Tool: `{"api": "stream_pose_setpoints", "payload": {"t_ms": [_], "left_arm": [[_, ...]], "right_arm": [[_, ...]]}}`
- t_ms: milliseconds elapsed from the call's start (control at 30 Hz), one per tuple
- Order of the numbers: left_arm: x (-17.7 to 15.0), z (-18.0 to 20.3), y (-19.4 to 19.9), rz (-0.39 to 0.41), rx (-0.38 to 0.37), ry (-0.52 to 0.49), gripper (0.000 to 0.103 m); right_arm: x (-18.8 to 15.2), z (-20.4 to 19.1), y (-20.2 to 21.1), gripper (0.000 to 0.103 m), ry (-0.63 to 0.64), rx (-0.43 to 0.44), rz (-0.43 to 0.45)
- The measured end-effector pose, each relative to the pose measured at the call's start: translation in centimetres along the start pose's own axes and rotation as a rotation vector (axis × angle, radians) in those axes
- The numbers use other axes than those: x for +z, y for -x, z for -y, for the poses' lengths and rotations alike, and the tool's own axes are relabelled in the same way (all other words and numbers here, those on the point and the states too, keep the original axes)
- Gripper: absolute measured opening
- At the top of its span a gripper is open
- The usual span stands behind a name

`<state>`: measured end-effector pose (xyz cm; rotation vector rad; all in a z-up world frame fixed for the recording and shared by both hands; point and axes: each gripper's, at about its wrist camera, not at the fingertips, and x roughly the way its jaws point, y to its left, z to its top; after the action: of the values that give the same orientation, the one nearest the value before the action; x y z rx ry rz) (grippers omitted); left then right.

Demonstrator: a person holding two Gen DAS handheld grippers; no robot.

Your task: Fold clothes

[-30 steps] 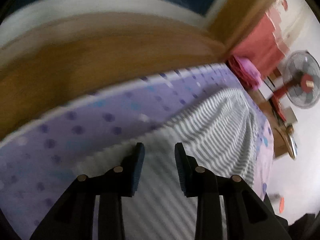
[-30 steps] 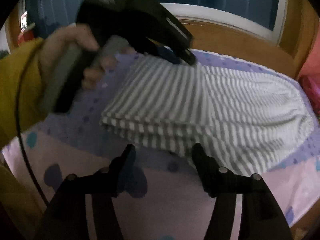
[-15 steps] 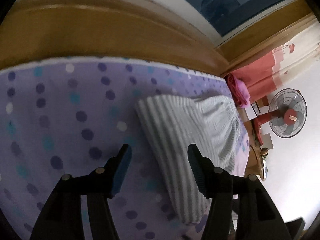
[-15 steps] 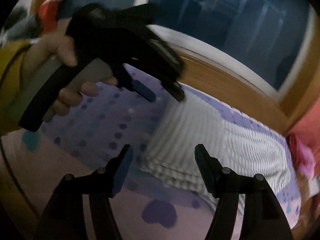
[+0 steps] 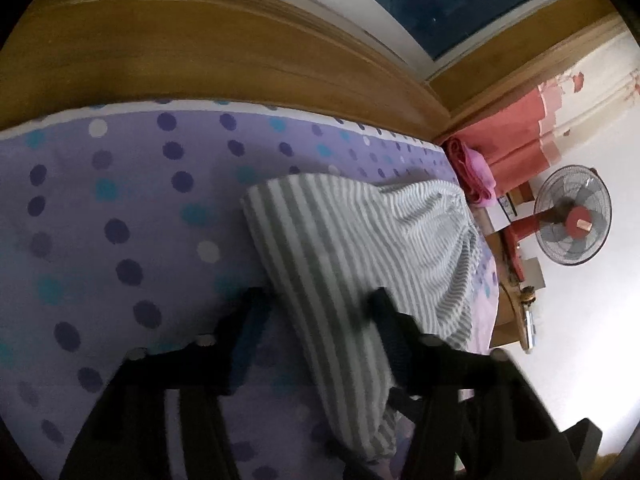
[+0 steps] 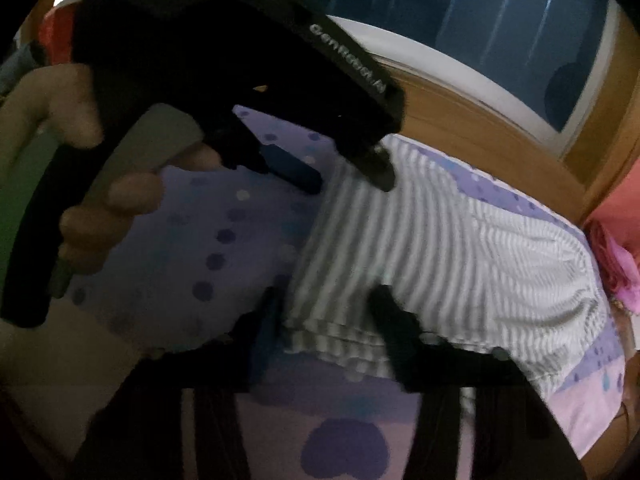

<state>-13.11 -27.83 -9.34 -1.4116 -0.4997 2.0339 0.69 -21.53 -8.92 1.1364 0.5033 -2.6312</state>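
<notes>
Striped cloth (image 5: 360,248) lies folded on dotted purple sheet (image 5: 120,200). Your left gripper (image 5: 316,308) closing, folded edge between jaws, not pinched. Your right gripper (image 6: 324,304) closing over near corner, not pinched.

Purple dotted bedsheet (image 5: 120,208), wooden headboard (image 5: 180,52), red standing fan (image 5: 574,220), pink folded cloth (image 5: 474,172)

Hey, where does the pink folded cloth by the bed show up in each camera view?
Left wrist view: the pink folded cloth lies right of centre in the upper half, past the far end of the striped garment, below the red curtain.
Right wrist view: the cloth sits at the far right edge, about mid-height.
Shared landmark: the striped garment on the dotted purple sheet; the cloth lies just beyond its gathered end in both views.
</notes>
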Motion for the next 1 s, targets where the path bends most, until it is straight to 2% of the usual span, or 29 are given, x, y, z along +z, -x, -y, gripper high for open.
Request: {"api": "stream_pose_setpoints", "payload": {"t_ms": [67, 167, 467, 800, 1000], "left_arm": [[-0.1, 0.5, 0.2, 0.006, 0.025, 0.008, 0.042], [-0.1, 1.4, 1.0, 0.018, 0.023, 0.034, 0.042], [0.8, 7.9, 2.8, 0.08, 0.035, -0.062, 0.042], [3.3, 14.7, -0.3, 0.06, 0.073, -0.172, 0.042], [5.2, 18.3, -4.3, 0.017, 0.057, -0.228, 0.042]], "right_arm": [[-0.1, 0.3, 0.3, 0.039, -0.003, 0.02, 0.01], [0.0, 1.3, 1.3, 0.033, -0.008, 0.069, 0.032], [-0.8, 7.6, 6.0, 0.033, -0.117, 0.143, 0.175], [-1.8, 14.8, 6.8, 0.033, -0.265, 0.141, 0.24], [-3.2, 18.6, 7.7, 0.033, -0.38, 0.135, 0.241]]}}
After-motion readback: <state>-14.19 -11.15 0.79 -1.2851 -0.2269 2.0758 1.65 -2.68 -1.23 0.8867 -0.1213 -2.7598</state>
